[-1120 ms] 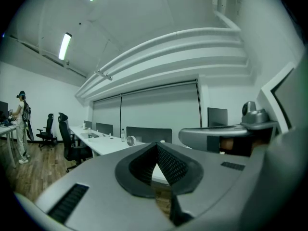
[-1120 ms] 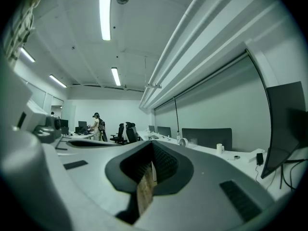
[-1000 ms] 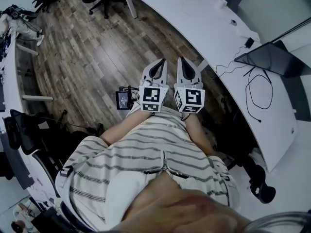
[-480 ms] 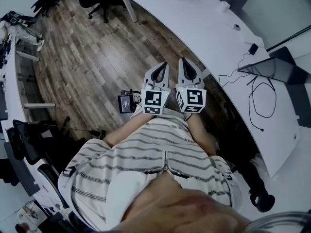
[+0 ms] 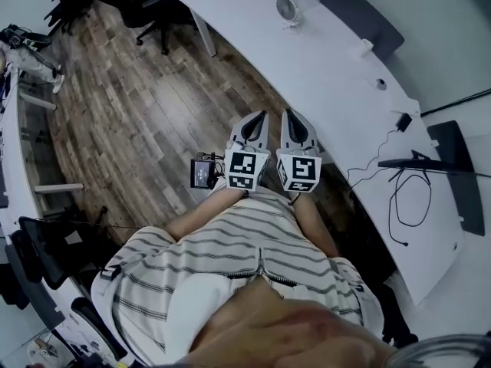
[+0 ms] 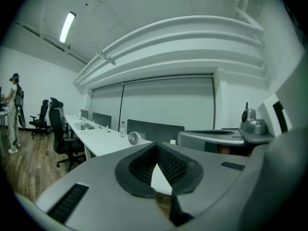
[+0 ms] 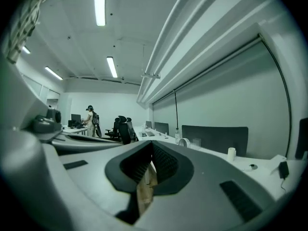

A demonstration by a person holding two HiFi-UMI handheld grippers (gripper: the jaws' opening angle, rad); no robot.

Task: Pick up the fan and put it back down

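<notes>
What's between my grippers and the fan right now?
Beyond the left gripper and right gripper, the head view shows a short strip of wood floor, then bare white desk up to the fan.

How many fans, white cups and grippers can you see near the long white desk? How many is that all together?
fan: 1
white cup: 1
grippers: 2 (left gripper, right gripper)
Total: 4
</notes>
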